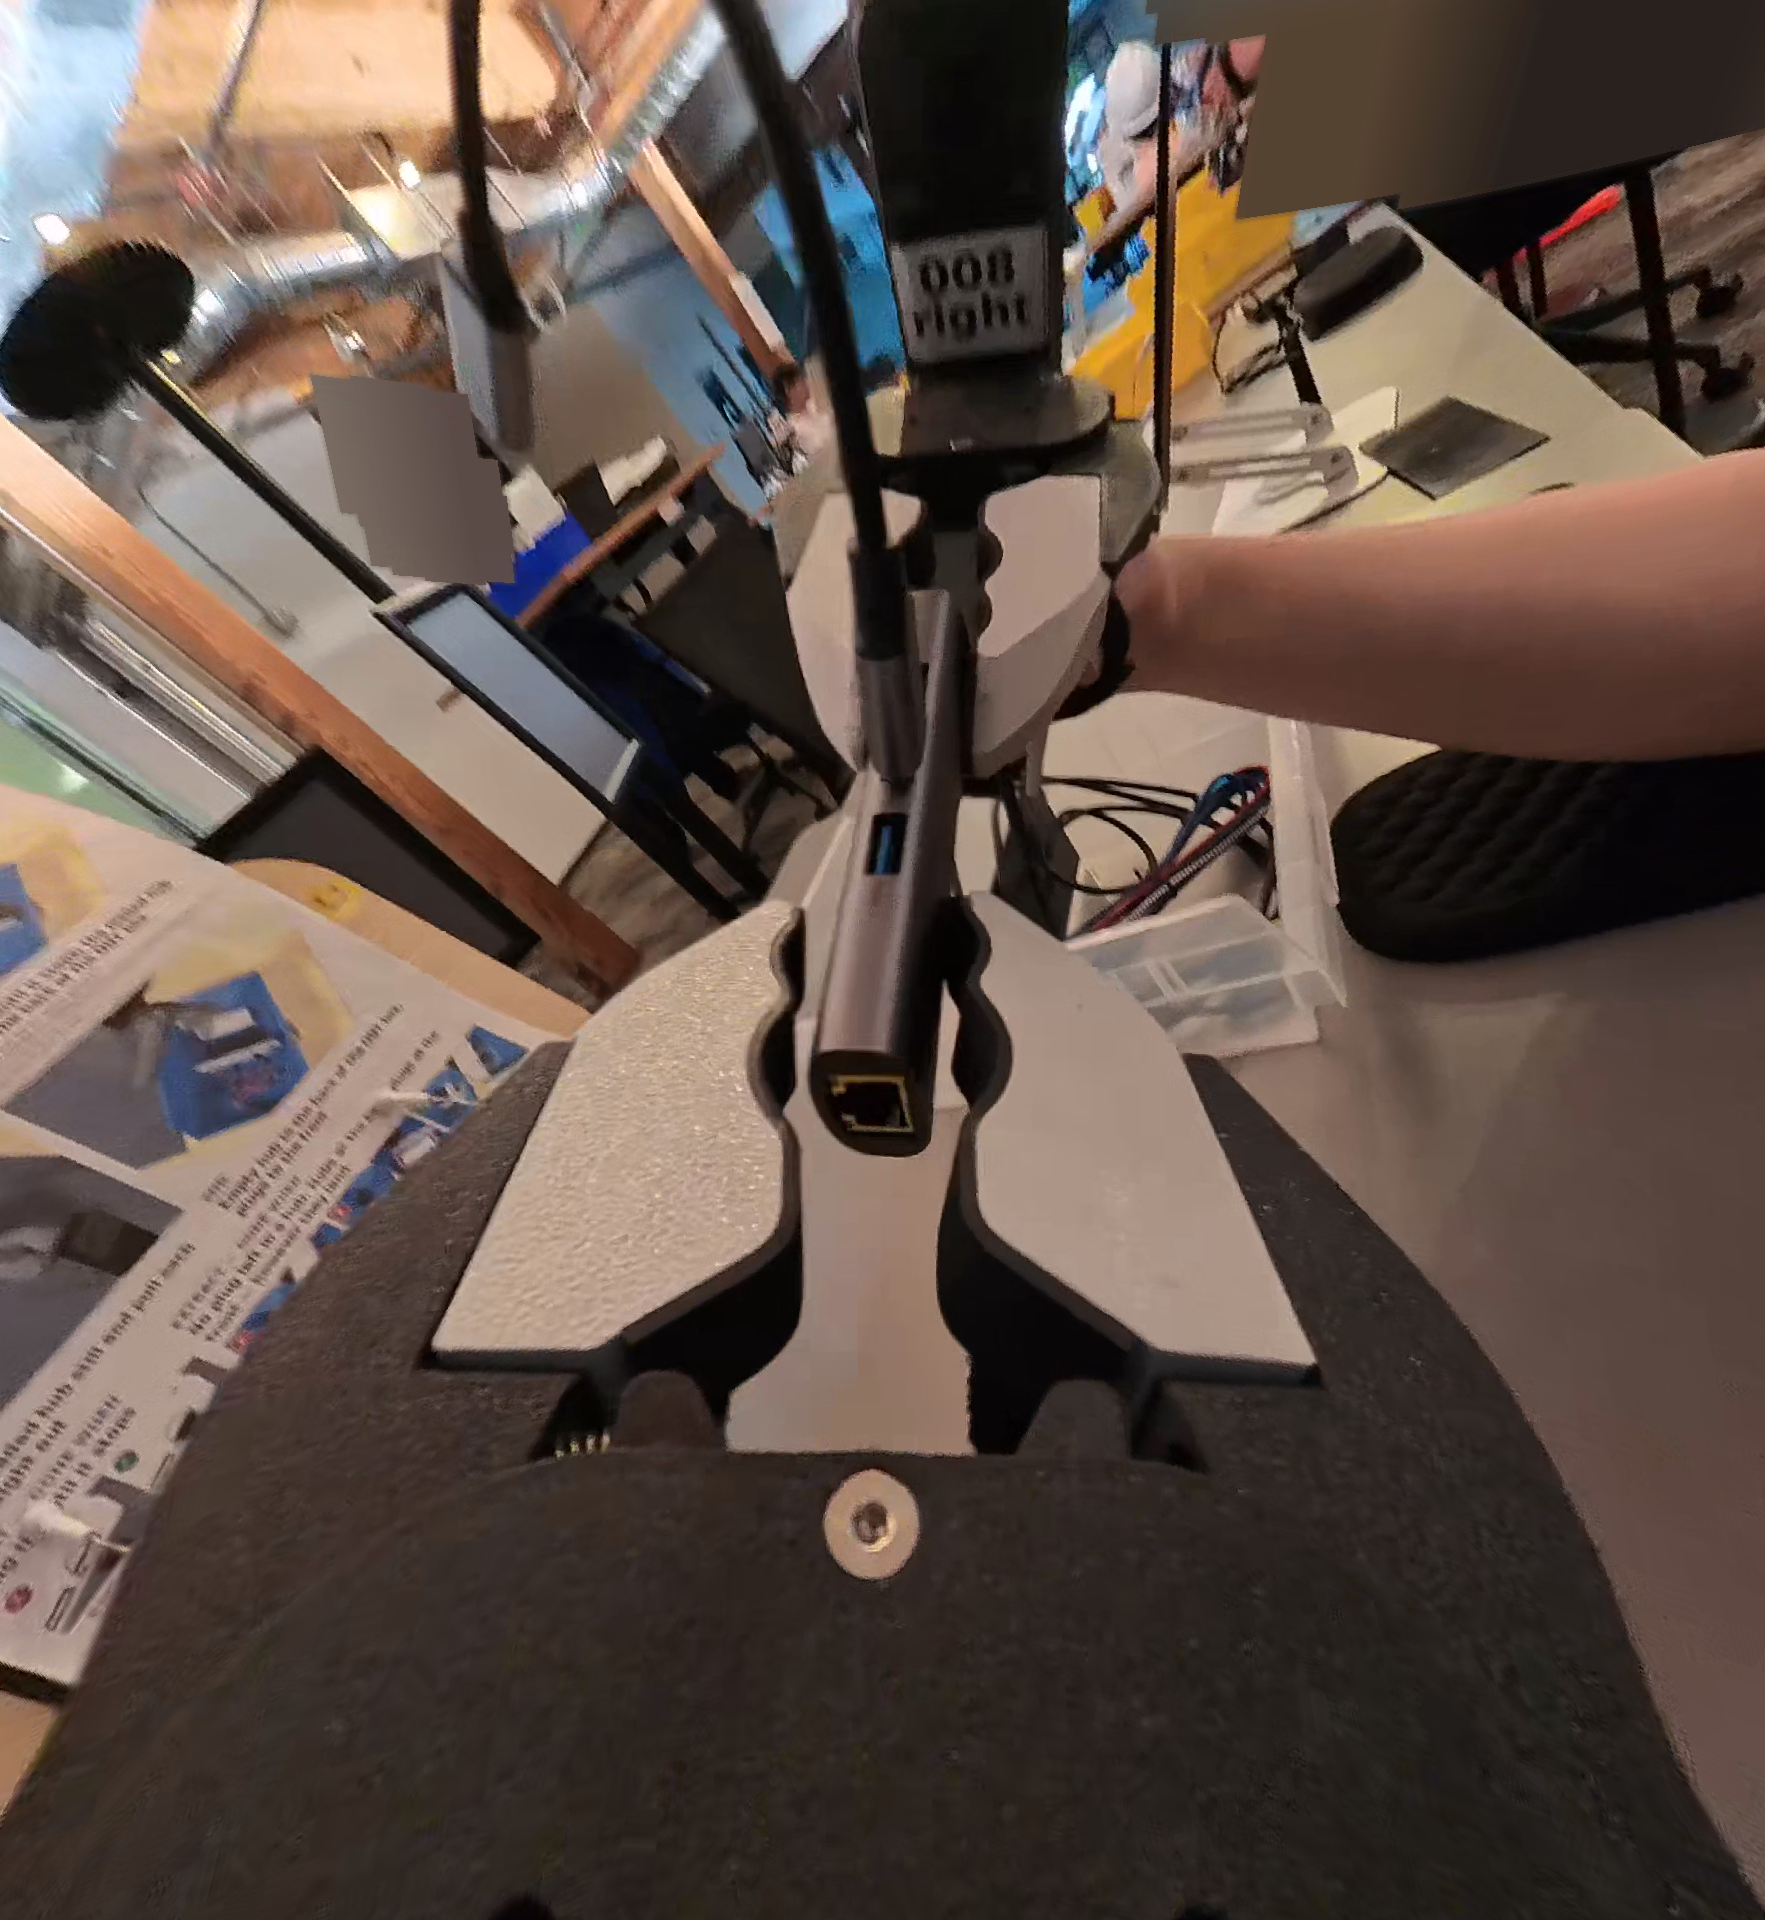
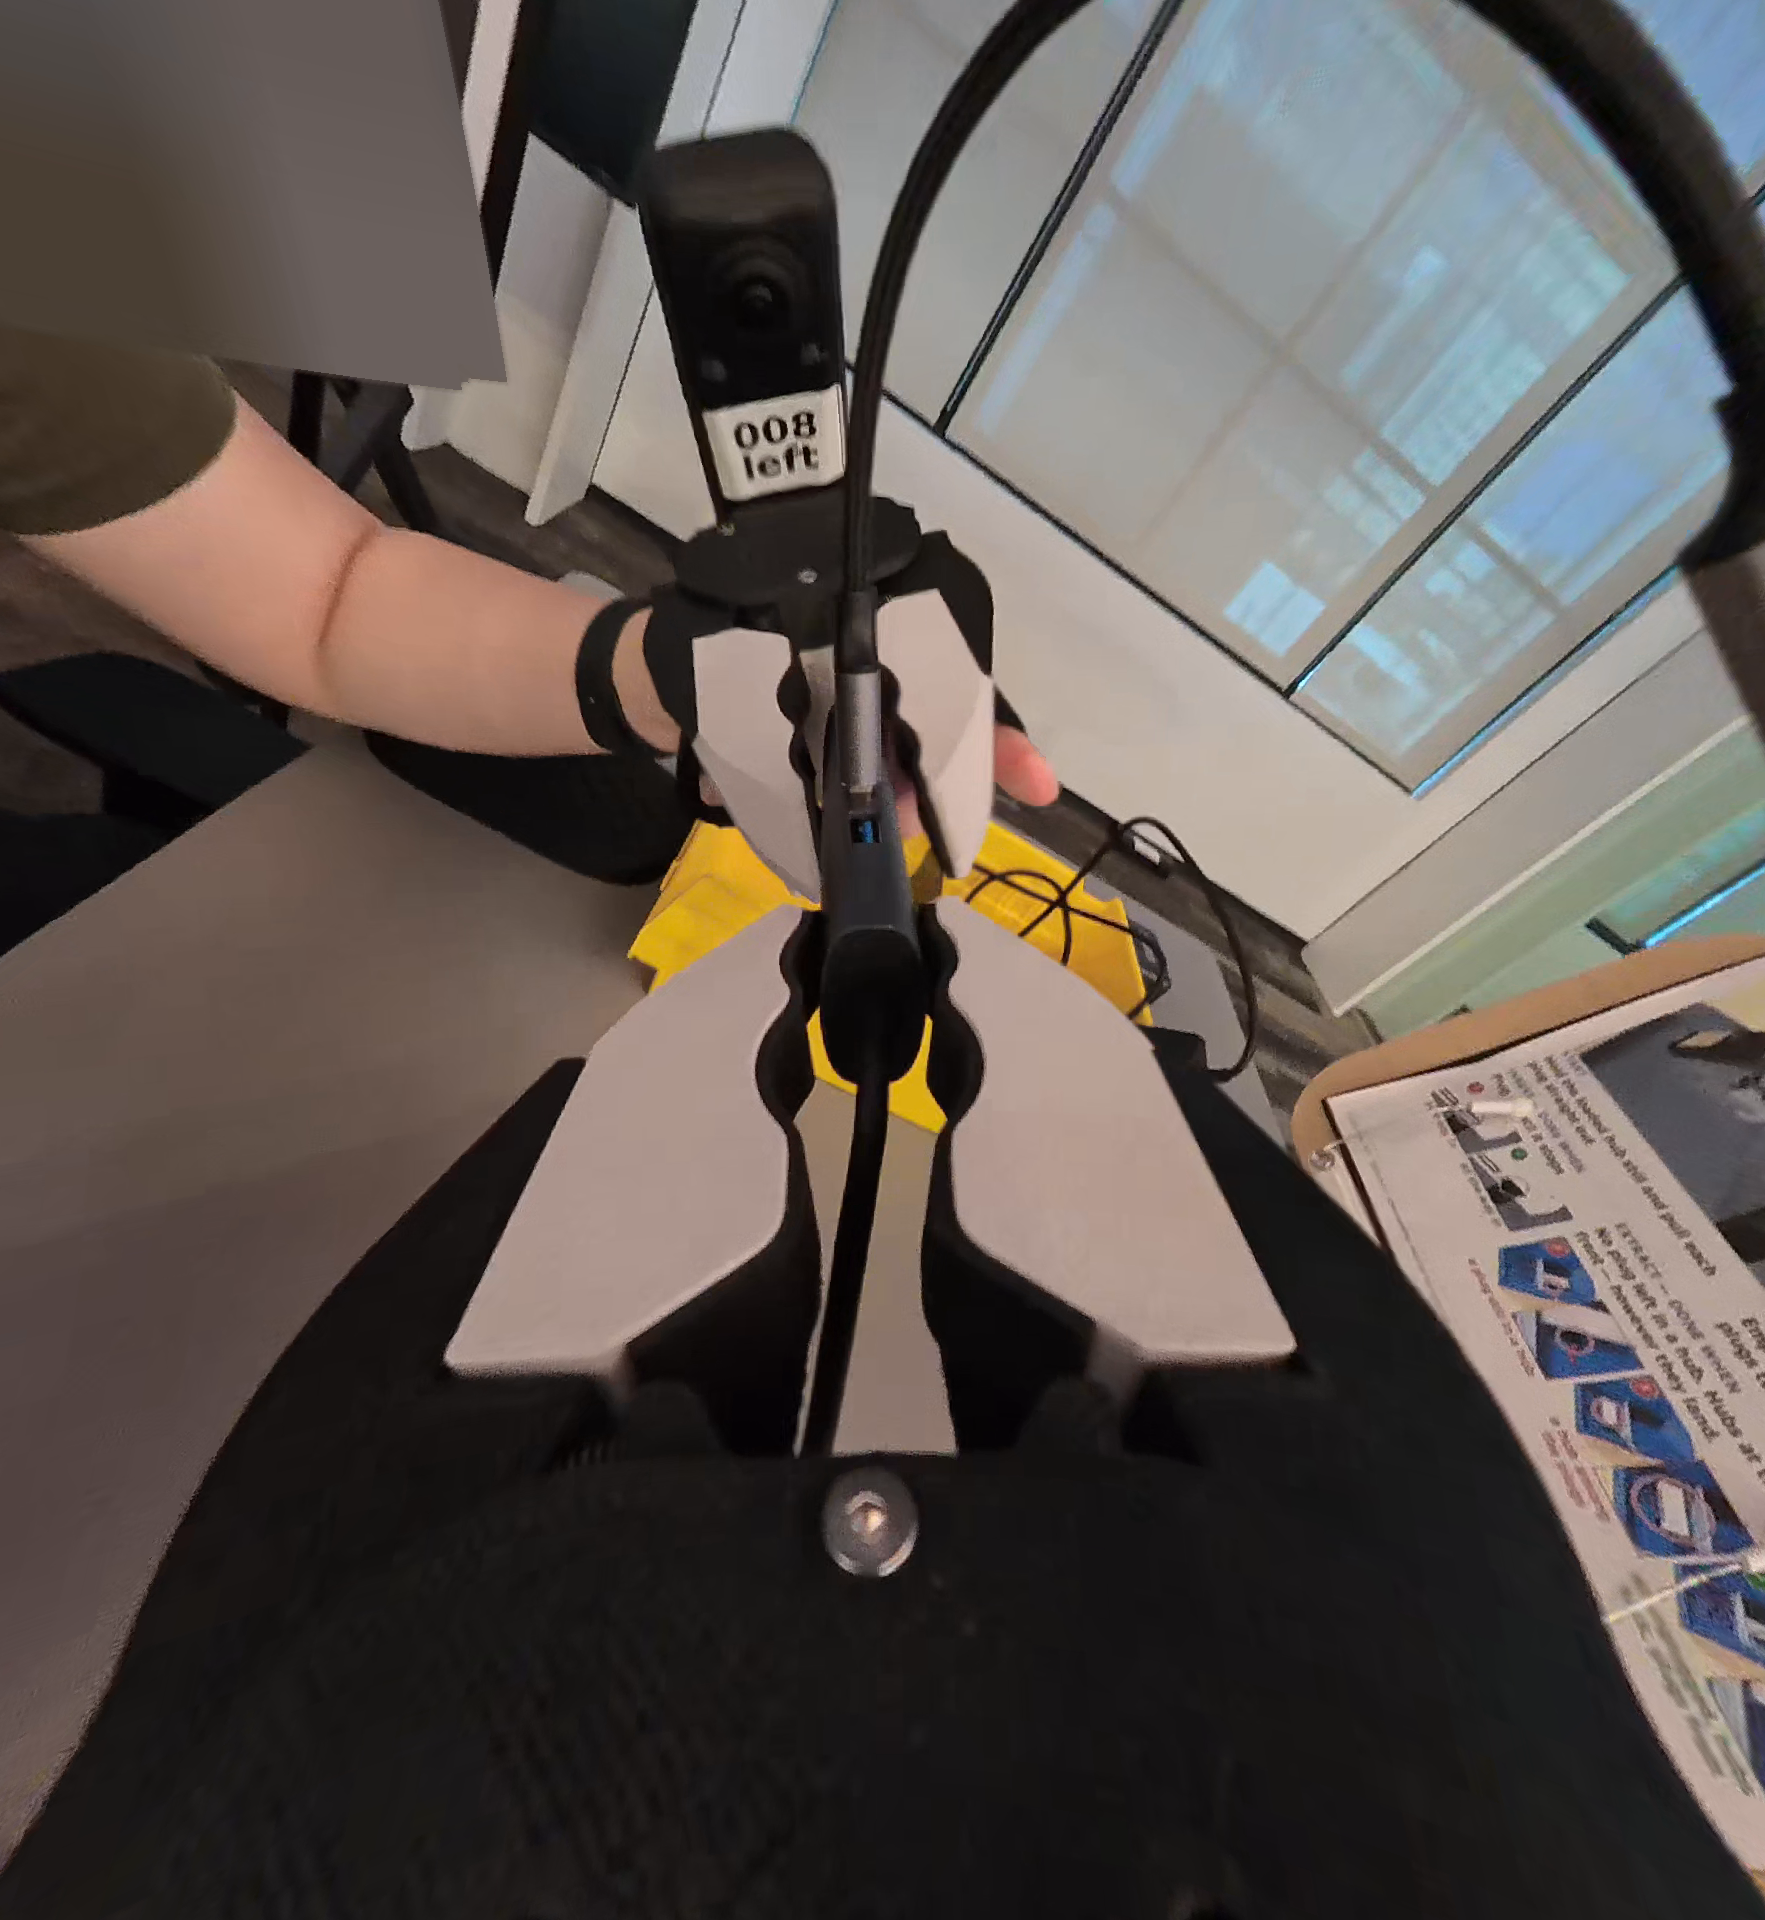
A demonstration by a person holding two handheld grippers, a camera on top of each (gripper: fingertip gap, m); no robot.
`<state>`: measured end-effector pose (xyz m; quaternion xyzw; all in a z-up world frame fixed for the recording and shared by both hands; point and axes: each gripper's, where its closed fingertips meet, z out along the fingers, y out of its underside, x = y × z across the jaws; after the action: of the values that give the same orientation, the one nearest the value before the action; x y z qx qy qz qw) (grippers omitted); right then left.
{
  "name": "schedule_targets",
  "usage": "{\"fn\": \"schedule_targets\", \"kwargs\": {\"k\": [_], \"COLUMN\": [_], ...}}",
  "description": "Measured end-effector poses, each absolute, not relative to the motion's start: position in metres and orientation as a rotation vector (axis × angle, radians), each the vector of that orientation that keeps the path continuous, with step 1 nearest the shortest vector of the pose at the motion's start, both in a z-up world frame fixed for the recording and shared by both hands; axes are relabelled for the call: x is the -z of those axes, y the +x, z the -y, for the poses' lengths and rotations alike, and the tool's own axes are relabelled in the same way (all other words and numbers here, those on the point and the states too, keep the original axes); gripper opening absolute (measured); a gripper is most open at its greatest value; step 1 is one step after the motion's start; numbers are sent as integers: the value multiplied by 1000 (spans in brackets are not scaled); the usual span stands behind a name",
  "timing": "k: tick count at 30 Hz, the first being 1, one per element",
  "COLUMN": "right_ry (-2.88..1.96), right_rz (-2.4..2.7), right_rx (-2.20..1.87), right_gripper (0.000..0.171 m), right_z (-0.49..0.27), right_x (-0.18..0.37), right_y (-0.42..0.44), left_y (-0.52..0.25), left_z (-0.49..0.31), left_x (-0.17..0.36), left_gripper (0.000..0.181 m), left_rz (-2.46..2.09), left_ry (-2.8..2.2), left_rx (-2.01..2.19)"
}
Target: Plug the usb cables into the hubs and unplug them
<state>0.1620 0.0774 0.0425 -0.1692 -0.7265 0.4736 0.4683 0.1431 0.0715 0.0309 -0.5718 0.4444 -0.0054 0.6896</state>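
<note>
Between both claws, hub (image 1: 873,997) pinched at each end, steadied off the worktop (image 1: 1584,1195). Left claw (image 1: 873,1049) clamping near end; right claw (image 2: 862,1008) clamping cable end. Plug (image 1: 893,717) seated, probably for pulling.

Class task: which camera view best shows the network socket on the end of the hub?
The left wrist view: the hub points its network socket at that camera. The right wrist view shows the hub's cable end only; the socket is hidden.

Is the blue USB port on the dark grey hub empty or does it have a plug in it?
Empty. The blue port on the slim dark grey hub shows open; the silver-shelled plug sits in the neighbouring port.
</note>
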Motion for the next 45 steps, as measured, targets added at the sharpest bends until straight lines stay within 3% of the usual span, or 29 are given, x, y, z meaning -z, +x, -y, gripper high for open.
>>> {"fn": "schedule_targets", "kwargs": {"k": [4, 10, 15, 21, 28, 33, 45], "right_ry": [-365, -324, -341, -489, -827, -1013, -1147], "right_rz": [1740, 1718, 1716, 1609, 1353, 1282, 1246], "right_rx": [-1205, -1267, -1258, -1102, -987, -834, -847], "right_gripper": [19, 19, 19, 38, 41, 46, 22], "right_z": [-78, -78, -77, -104, -118, -96, -108], "right_x": [-47, -41, -34, -44, -81, -56, -37], "right_y": [165, 161, 152, 139, 124, 91, 84], "left_y": [145, 158, 148, 118, 58, 51, 65], "left_z": [-73, -74, -72, -85, -100, -103, -116], "left_x": [-40, -33, -26, -37, -52, -50, -26], "left_gripper": [33, 19, 18, 17, 17, 17, 17], "left_rz": [-996, -1092, -1133, -1035, -800, -805, -900], "left_ry": [-1223, -1165, -1200, -1224, -1306, -1273, -1302], "left_rx": [44, 35, -39, -359, -793, -1057, -1081]}}
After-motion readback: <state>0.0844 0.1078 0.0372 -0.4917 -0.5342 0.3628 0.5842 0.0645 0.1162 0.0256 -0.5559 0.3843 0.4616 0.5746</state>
